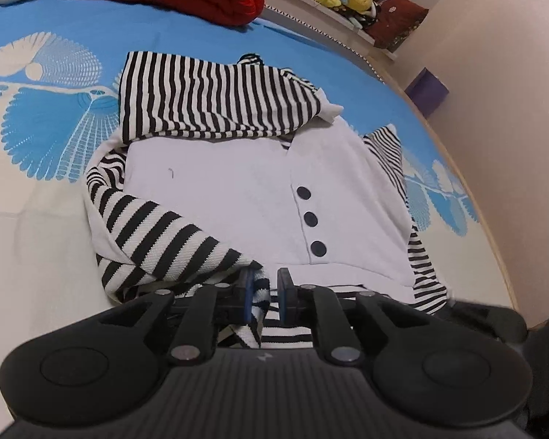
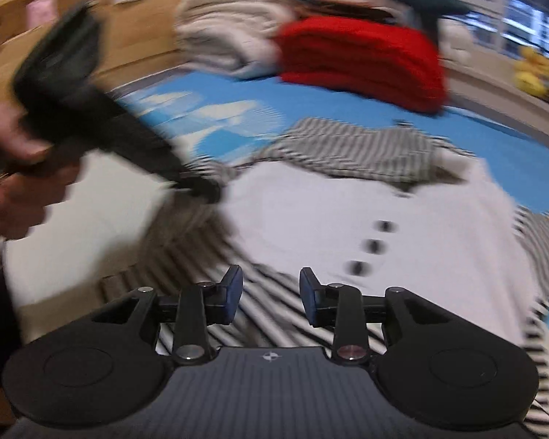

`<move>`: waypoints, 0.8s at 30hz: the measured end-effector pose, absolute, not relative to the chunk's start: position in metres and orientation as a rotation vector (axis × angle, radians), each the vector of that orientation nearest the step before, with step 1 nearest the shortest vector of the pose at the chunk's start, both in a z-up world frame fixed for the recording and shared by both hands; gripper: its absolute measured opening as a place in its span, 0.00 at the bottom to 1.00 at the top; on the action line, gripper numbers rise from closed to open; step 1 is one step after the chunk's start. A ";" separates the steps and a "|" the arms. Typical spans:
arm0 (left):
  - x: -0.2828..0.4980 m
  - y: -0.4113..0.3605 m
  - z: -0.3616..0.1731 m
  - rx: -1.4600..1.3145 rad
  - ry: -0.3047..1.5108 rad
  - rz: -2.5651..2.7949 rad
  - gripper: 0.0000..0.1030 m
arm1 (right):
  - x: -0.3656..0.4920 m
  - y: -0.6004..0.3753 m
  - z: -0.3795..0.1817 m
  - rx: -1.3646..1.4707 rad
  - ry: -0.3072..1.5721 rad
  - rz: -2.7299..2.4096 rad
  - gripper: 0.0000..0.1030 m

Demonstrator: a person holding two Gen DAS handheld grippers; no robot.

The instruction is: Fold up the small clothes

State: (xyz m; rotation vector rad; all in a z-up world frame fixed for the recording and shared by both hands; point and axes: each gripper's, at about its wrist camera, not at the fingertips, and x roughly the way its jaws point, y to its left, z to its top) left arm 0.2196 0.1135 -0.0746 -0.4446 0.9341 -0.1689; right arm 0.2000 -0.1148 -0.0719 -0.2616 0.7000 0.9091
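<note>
Striped-sleeved white top [image 1: 238, 197] lies spread on the blue-patterned bed [image 1: 55, 29], far sleeve folded across its chest. Left gripper [image 1: 267, 292] sits at the near hem, jaws narrowly parted with striped cloth between them; whether they still pinch it is unclear. Right gripper [image 2: 271, 292] hovers over the near striped edge, jaws moderately apart, empty.
</note>
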 end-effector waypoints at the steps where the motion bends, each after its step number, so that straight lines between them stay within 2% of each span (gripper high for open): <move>1: 0.221 0.114 -0.076 -0.443 0.941 -0.170 0.13 | 0.198 -0.104 -0.074 -0.268 0.710 0.941 0.36; 13: 0.223 0.127 -0.081 -0.479 0.952 -0.200 0.13 | 0.200 -0.025 -0.074 -0.192 0.771 0.982 0.38; 14: 0.221 0.130 -0.080 -0.486 0.948 -0.201 0.13 | 0.203 -0.024 -0.077 -0.201 0.778 0.965 0.36; 15: 0.219 0.134 -0.078 -0.490 0.941 -0.201 0.13 | 0.206 -0.023 -0.079 -0.208 0.789 0.950 0.19; 16: 0.217 0.137 -0.076 -0.487 0.933 -0.201 0.13 | 0.211 -0.023 -0.082 -0.219 0.799 0.928 0.10; 20: 0.206 0.155 -0.064 -0.469 0.898 -0.205 0.13 | 0.217 -0.039 -0.079 -0.196 0.771 0.857 0.07; 21: 0.204 0.157 -0.062 -0.453 0.896 -0.211 0.19 | 0.219 -0.045 -0.076 -0.189 0.763 0.844 0.07; 24: 0.201 0.151 -0.058 -0.371 0.901 -0.247 0.27 | 0.220 -0.055 -0.074 -0.174 0.761 0.825 0.07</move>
